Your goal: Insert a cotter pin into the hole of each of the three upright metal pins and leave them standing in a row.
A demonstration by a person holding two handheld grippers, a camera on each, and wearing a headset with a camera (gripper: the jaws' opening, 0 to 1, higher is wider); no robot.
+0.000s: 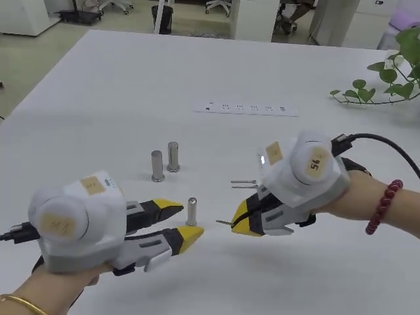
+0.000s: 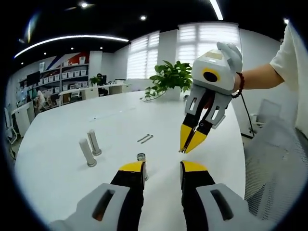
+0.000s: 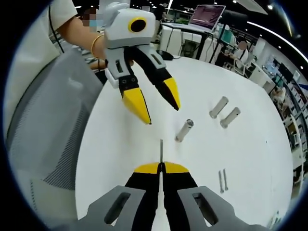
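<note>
Three short upright metal pins stand on the white table: two close together point(image 1: 157, 165) point(image 1: 173, 157) and one nearer pin point(image 1: 191, 211). My left gripper point(image 1: 188, 221) is open, and the nearer pin point(image 2: 141, 158) stands just beyond its left jaw. My right gripper point(image 1: 237, 226) is shut on a thin cotter pin point(image 3: 161, 151), which sticks straight out of the jaws toward the nearer pin point(image 3: 184, 130). Two more cotter pins point(image 1: 244, 184) lie flat on the table behind the right gripper.
A white power strip point(image 1: 246, 108) lies farther back on the table. A green plant point(image 1: 387, 79) trails over the far right corner. Office chairs and desks stand beyond the table's far edge.
</note>
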